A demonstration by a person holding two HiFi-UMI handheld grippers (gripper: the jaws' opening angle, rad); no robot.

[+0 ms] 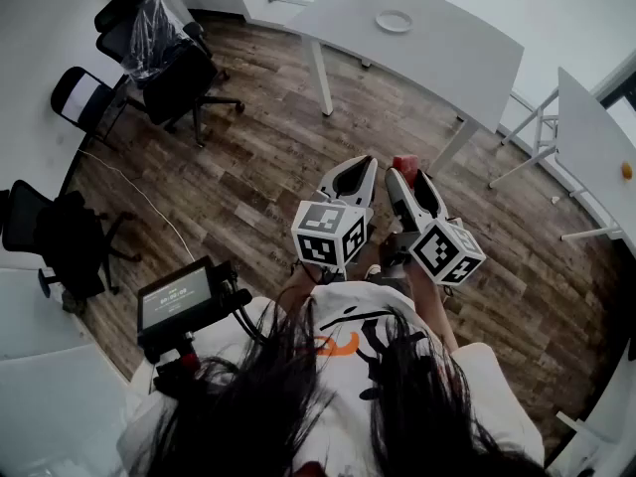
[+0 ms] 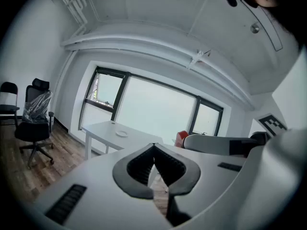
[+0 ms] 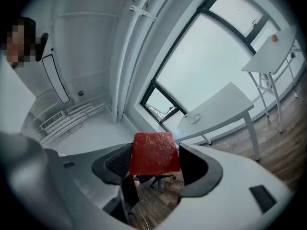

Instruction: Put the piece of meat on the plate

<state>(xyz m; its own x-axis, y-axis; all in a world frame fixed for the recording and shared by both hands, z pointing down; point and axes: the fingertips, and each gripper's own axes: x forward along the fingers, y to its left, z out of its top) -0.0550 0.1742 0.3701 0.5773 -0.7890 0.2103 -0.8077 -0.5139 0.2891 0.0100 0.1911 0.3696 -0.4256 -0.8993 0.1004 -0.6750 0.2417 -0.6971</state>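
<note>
**Meat held in the air, plate on the far table**

The right gripper [image 3: 156, 153] has its jaws clamped on the piece of meat [image 3: 154, 152], a flat red slab held upright between the pads. In the head view the meat shows as a red tip at the front of that gripper, over the wooden floor [image 1: 258, 177]. The left gripper [image 2: 154, 146] is just beside it, jaws closed together with nothing between them. The plate [image 1: 394, 21] lies on the white table [image 1: 452, 53] – well apart from both grippers. Office chairs [image 1: 164, 63] stand to the left.
</note>
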